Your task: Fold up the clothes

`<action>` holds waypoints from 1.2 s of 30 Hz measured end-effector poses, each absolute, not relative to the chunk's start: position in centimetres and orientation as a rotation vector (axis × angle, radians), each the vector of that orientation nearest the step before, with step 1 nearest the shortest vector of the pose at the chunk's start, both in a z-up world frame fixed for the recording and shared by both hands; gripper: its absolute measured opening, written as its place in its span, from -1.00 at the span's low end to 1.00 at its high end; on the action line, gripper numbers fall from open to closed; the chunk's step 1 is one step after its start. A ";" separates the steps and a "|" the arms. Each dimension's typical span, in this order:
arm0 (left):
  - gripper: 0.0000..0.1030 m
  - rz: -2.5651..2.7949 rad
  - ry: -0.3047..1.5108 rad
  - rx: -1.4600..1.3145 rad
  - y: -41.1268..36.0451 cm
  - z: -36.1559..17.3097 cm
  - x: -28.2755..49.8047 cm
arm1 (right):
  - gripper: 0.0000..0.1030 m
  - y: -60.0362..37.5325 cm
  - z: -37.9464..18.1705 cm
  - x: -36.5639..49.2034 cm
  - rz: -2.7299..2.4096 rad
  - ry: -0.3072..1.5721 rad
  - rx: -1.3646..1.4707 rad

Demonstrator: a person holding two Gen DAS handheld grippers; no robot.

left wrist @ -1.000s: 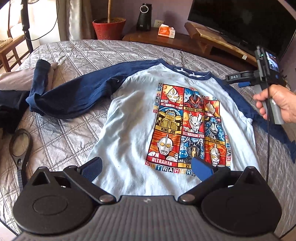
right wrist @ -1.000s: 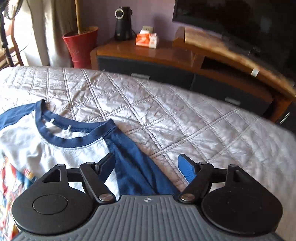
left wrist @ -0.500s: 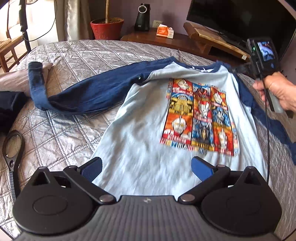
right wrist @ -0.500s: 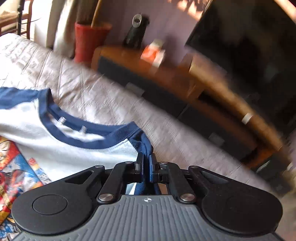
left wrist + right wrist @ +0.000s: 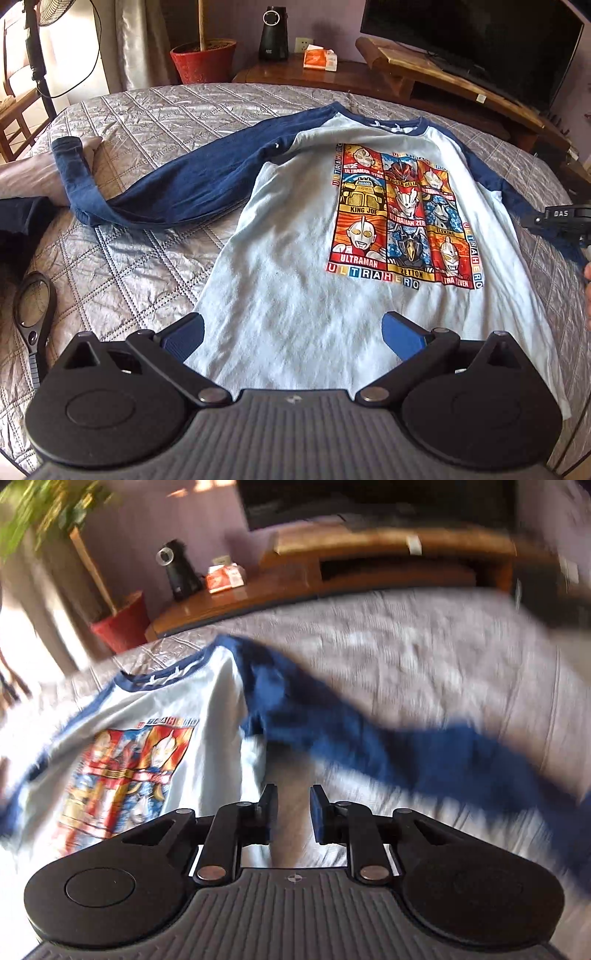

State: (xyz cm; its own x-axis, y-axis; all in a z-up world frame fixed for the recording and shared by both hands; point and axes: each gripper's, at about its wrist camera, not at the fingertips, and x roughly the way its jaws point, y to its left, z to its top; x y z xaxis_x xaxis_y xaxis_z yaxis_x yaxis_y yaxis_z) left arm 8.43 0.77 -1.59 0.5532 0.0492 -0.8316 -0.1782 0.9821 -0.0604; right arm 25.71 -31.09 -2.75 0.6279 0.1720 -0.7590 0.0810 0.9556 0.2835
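Observation:
A light-blue shirt (image 5: pixel 295 258) with navy sleeves and a colourful hero print lies face up on the grey quilted bed (image 5: pixel 147 122). Its left sleeve (image 5: pixel 177 192) stretches out to the left with the cuff bent back. My left gripper (image 5: pixel 293 332) hovers open over the hem. In the blurred right wrist view the shirt (image 5: pixel 166 709) lies to the left and its other navy sleeve (image 5: pixel 406 749) trails to the right. My right gripper (image 5: pixel 293 801) has its jaws a little apart and opening, with only bed cover showing between them. The right gripper (image 5: pixel 557 221) also shows at the left wrist view's right edge.
A black magnifying glass (image 5: pixel 33 306) lies on the bed at the left, near dark clothing (image 5: pixel 18 229) and a pale folded cloth (image 5: pixel 29 177). Beyond the bed stand a red plant pot (image 5: pixel 203 61), a black speaker (image 5: pixel 273 33) and a wooden TV stand (image 5: pixel 461 77).
My right gripper shut on the shirt's shoulder by the collar, tugged the shirt towards the far right, then let go and swung round to the shirt's right side. The left gripper stayed open.

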 end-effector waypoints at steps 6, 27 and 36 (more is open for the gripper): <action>0.98 0.144 0.959 -0.145 0.6 -0.7 7.7 | 0.31 -30.2 -4.4 28.0 0.104 0.863 0.478; 0.98 0.079 0.966 -0.124 -1.6 -1.5 8.4 | 0.43 -48.9 -0.8 15.1 -0.496 0.687 0.523; 0.98 0.075 0.966 -0.102 -3.4 -0.9 7.9 | 0.29 -50.3 -4.1 16.1 -0.480 0.820 0.514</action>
State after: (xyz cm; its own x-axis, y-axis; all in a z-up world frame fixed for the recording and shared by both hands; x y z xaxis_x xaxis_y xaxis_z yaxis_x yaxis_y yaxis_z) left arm 7.91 -3.43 -0.89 0.5669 0.0181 -0.8236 -0.1086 0.9927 -0.0530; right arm 16.12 -50.33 -4.14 0.5908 -0.2013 -0.7813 0.5833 0.7756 0.2413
